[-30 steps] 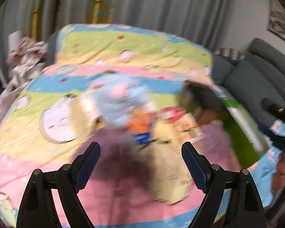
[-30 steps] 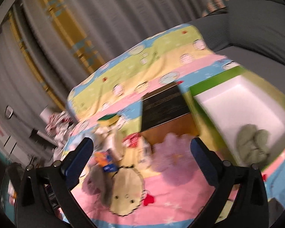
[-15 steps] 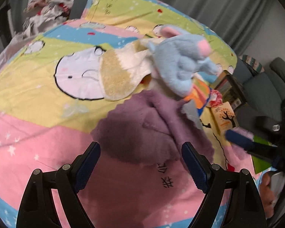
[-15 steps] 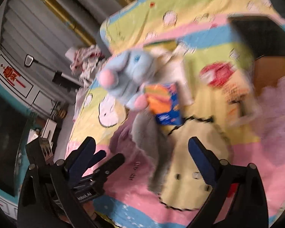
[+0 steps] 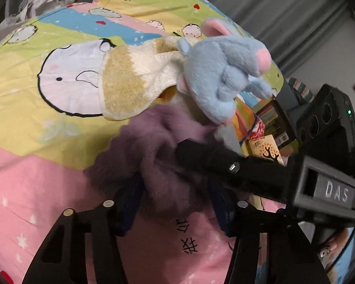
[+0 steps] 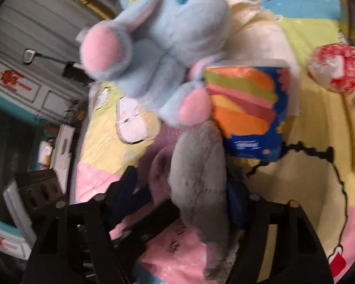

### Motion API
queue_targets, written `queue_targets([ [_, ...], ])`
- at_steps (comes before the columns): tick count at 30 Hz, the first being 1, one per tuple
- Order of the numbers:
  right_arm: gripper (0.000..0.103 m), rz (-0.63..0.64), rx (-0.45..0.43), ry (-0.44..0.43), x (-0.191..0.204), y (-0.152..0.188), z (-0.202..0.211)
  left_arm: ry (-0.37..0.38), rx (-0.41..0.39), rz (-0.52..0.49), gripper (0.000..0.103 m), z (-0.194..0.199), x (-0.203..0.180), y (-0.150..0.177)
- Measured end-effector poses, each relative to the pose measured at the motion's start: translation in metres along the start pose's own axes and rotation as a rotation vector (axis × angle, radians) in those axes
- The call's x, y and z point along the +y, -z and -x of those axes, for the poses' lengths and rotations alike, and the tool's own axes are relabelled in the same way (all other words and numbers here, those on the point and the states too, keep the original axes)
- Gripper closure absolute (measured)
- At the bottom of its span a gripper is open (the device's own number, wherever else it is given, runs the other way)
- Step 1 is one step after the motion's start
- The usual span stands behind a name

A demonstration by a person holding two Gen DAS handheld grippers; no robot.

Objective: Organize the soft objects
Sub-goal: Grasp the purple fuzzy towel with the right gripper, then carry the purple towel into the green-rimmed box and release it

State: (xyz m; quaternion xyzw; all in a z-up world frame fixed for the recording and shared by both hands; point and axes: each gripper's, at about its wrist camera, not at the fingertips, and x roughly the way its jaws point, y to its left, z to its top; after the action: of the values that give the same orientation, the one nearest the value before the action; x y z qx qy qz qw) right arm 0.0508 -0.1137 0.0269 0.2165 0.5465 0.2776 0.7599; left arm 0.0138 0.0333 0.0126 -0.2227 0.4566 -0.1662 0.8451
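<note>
Purple fleece, one crumpled cloth [image 5: 158,156], is pinched between the blue pads of the left tool [image 5: 177,203], whose jaws have just been closing on it. The cloth lies on a cartoon-print bedsheet [image 5: 35,170] striped pink, yellow, green and blue, with two printed Chinese characters seen just below the tool. Raised letters reading "DAS" are seen on the body of the right tool [image 6: 184,194], which crosses the left view from the right. In the right view a grey plush cloth [image 6: 198,177], its long axis running up the frame from the tool toward the toy, is clamped between that tool's pads, whose jaws have also just been closing. One blue plush mouse [image 5: 222,75] with pink ears and nose lies above both cloths, its snout pointing right in the left view. One cream-and-tan towel [image 5: 130,80] lies beside it. One rainbow-striped tissue pack [image 6: 246,108] is touched by the mouse's foot; its small print is unreadable.
</note>
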Motion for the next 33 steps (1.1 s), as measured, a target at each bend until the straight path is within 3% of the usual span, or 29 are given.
queue_targets([
  [1, 0.054, -0.003, 0.034, -0.038, -0.001, 0.002, -0.005, -0.007, 0.000, -0.017, 0.057, -0.001, -0.003, 0.001],
  [5, 0.060, -0.010, 0.025, -0.019, 0.000, 0.010, -0.006, -0.025, -0.012, -0.075, 0.075, 0.003, -0.014, 0.006],
  [8, 0.063, -0.002, 0.008, -0.028, 0.008, 0.014, 0.000, -0.029, -0.039, -0.111, 0.079, 0.013, -0.023, 0.007],
  [21, 0.064, 0.098, -0.136, -0.147, 0.052, 0.025, 0.057, -0.049, -0.228, -0.242, 0.080, 0.081, -0.072, 0.014],
  [33, 0.065, 0.106, -0.322, -0.128, 0.052, 0.027, 0.128, 0.015, -0.297, -0.385, 0.080, 0.098, -0.140, 0.014],
])
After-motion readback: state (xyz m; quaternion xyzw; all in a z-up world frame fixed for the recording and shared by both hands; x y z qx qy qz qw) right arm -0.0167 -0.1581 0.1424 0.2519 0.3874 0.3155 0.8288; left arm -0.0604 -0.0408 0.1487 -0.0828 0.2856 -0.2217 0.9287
